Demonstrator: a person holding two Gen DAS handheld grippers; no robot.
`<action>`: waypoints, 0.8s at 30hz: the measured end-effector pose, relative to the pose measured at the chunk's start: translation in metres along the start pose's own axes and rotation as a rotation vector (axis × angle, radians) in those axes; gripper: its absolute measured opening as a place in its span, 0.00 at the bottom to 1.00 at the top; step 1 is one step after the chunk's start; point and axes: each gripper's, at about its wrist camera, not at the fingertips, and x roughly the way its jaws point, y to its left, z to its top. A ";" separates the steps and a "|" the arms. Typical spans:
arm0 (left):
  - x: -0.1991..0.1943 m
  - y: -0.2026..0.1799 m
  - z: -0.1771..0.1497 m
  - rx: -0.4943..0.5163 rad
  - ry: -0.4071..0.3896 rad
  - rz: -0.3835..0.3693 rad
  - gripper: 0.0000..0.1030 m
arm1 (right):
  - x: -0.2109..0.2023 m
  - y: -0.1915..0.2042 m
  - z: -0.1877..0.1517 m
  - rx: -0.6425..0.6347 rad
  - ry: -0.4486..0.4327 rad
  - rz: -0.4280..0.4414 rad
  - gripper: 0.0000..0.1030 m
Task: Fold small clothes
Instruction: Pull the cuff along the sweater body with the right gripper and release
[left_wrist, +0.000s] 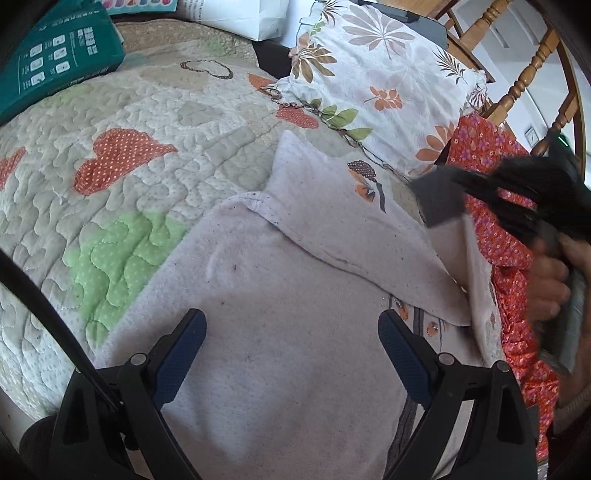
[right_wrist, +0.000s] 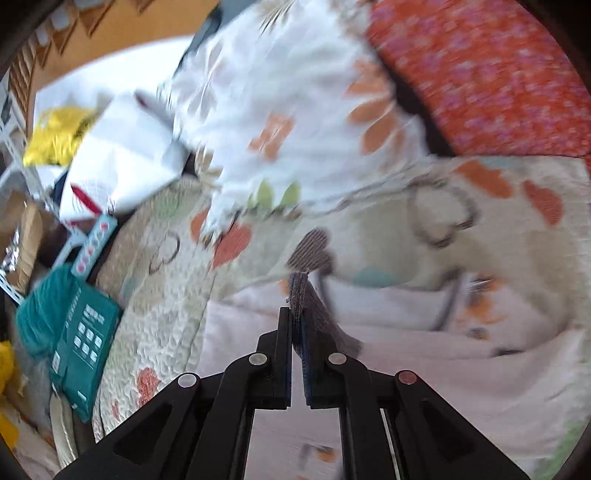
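One pale pink knit garment (left_wrist: 280, 295) lies on the quilted heart-patterned bedspread (left_wrist: 110, 122), just below the one floral pillow (left_wrist: 384, 74). The right tool (right_wrist: 297, 314) is clenched on a grey cuff (right_wrist: 299, 291) of it; the cuff could slip from that thin pinch and undo the fold. The left tool (left_wrist: 291, 332) hangs released above the garment's middle. One orange flowered cloth (left_wrist: 495, 155) lies beside the pillow.

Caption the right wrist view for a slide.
Right gripper shut on the grey cuff of a pale garment, over a quilted bedspread.
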 end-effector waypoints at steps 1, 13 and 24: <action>0.000 0.000 0.000 0.003 0.000 0.000 0.91 | 0.014 0.008 -0.003 -0.007 0.020 0.007 0.05; 0.001 0.008 0.003 -0.034 0.008 -0.033 0.91 | 0.111 0.093 -0.027 -0.131 0.190 0.086 0.05; 0.002 0.007 0.002 -0.020 -0.001 -0.019 0.91 | 0.130 0.089 -0.043 -0.102 0.371 0.252 0.10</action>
